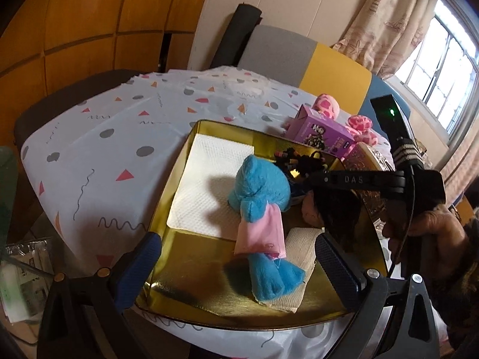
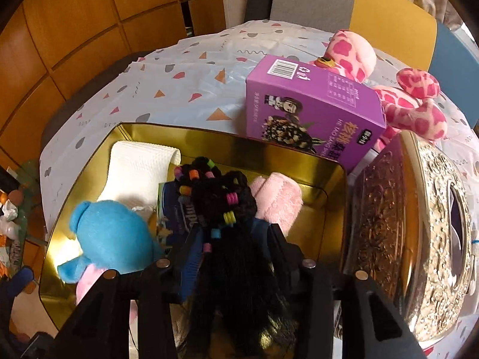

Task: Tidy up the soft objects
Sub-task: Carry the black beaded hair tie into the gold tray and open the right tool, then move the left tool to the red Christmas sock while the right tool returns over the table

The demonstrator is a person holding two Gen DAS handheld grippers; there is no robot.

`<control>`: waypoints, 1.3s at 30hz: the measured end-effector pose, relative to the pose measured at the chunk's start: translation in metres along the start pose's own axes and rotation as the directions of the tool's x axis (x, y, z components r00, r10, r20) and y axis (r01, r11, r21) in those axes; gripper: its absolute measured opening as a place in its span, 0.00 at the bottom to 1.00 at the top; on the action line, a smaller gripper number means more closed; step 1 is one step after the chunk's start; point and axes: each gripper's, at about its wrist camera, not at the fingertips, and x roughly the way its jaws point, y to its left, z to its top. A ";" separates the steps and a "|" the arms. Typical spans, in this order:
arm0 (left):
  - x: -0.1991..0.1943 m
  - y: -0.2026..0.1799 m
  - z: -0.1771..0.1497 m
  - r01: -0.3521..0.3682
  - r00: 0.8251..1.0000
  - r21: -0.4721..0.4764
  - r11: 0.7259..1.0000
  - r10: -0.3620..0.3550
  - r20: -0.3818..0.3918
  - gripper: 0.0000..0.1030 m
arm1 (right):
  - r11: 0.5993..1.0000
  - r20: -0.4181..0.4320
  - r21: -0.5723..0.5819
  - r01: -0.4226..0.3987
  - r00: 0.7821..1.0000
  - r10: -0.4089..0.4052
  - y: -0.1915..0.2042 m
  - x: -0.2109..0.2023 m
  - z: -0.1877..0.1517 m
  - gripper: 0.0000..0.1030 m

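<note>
A gold tin [image 1: 167,209] [image 2: 299,149] lies on the patterned tablecloth. Inside it a blue plush toy [image 1: 260,191] [image 2: 110,236] in a pink dress rests on a white paper towel [image 1: 209,176] and a beige cloth [image 1: 299,257]. My left gripper [image 1: 238,264] hovers open over the toy's legs without touching it. A black-haired doll [image 2: 221,191] [image 1: 332,209] with coloured beads lies in the tin beside a pink plush piece [image 2: 278,197]. My right gripper [image 2: 235,245] [image 1: 317,185] stands partly open, its fingers on either side of the doll's hair.
A purple box [image 2: 314,101] leans on the tin's far rim, with a pink spotted plush [image 2: 353,51] behind it. An ornate silver box [image 2: 419,224] stands right of the tin. A hand [image 1: 434,227] holds the right gripper. Chairs stand beyond the table.
</note>
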 end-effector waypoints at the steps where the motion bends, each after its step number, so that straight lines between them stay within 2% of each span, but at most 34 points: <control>1: -0.001 -0.001 0.001 -0.004 1.000 0.004 1.000 0.004 0.012 1.00 | 1.000 0.002 0.001 -0.002 1.000 0.002 -0.002 -0.001 -0.002 0.47; 4: -0.006 -0.005 0.003 -0.052 0.998 0.038 0.998 0.050 0.049 1.00 | 1.000 0.018 0.005 -0.006 1.000 0.005 -0.004 -0.008 -0.007 0.62; 8: -0.016 -0.009 0.008 -0.123 0.988 0.061 0.991 0.116 0.102 1.00 | 1.000 0.065 -0.017 0.004 0.998 -0.003 0.001 -0.024 -0.013 0.65; 10: -0.020 -0.012 0.010 -0.153 0.982 0.081 0.985 0.143 0.123 1.00 | 0.999 0.103 -0.038 0.014 0.995 -0.010 0.004 -0.036 -0.019 0.69; 13: -0.023 -0.018 0.012 -0.170 0.979 0.102 0.980 0.156 0.129 1.00 | 0.998 0.146 -0.063 0.029 0.989 -0.019 0.006 -0.052 -0.028 0.69; 20: -0.020 -0.032 0.009 -0.172 0.982 0.144 0.975 0.157 0.106 1.00 | 0.996 0.240 -0.070 0.048 0.970 -0.030 -0.004 -0.089 -0.049 0.70; 27: -0.017 -0.048 0.004 -0.157 0.986 0.190 0.969 0.143 0.083 1.00 | 0.997 0.307 0.002 0.080 0.949 -0.077 -0.043 -0.125 -0.068 0.70; 34: -0.017 -0.067 -0.001 -0.147 0.988 0.236 0.961 0.131 0.081 1.00 | 0.989 0.318 0.088 0.122 0.937 -0.144 -0.086 -0.145 -0.093 0.70; 39: -0.017 -0.088 -0.004 -0.126 0.991 0.302 0.945 0.107 0.080 1.00 | 0.973 0.318 0.166 0.160 0.926 -0.206 -0.124 -0.158 -0.113 0.70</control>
